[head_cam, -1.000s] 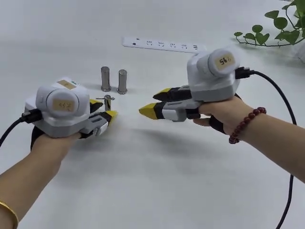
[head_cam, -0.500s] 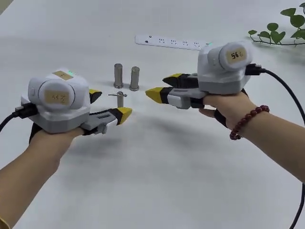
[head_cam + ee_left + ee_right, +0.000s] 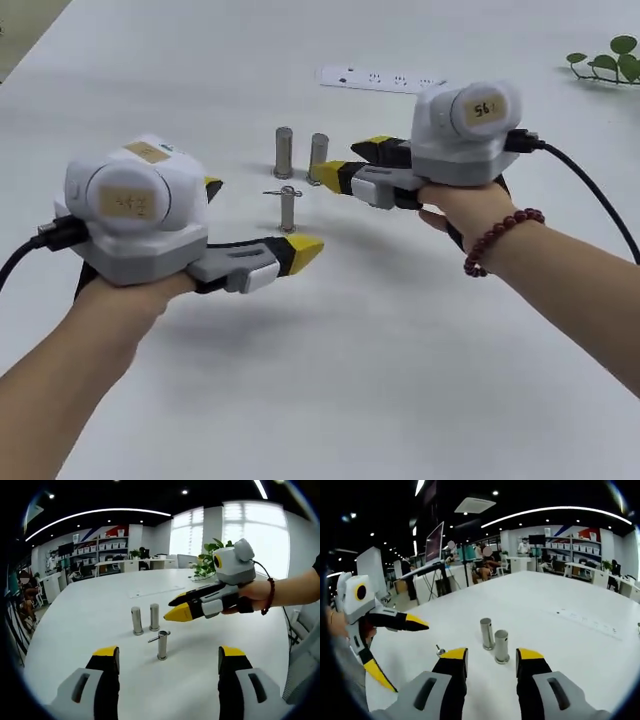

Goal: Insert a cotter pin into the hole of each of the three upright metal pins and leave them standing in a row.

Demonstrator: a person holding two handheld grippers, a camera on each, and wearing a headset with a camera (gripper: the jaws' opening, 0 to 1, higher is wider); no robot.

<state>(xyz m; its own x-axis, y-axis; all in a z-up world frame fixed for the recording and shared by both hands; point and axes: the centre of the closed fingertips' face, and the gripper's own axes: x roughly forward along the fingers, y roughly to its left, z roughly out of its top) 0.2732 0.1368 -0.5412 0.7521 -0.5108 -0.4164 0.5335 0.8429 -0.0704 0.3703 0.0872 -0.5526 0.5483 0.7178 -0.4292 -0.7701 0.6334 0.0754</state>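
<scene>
- Left gripper (image 3: 258, 217): jaws spread wide, nothing gripped. It is held over the white table (image 3: 380, 360), at 7 o'clock of the fitted pin in the head view.
- Right gripper (image 3: 348, 160): jaws parted, nothing gripped. Its tips are just beside the right bare pin, at that pin's 3 o'clock.
- Fitted pin (image 3: 288, 210): upright and apart from both grippers. A cotter pin (image 3: 277, 191) sits through its top and sticks out toward 9 o'clock.
- Left bare pin (image 3: 284, 152) and right bare pin (image 3: 318, 158): upright, side by side, near the fitted pin's 12 o'clock.
- Power strip (image 3: 385, 78): flat on the table, well beyond the pins at 1 o'clock.
</scene>
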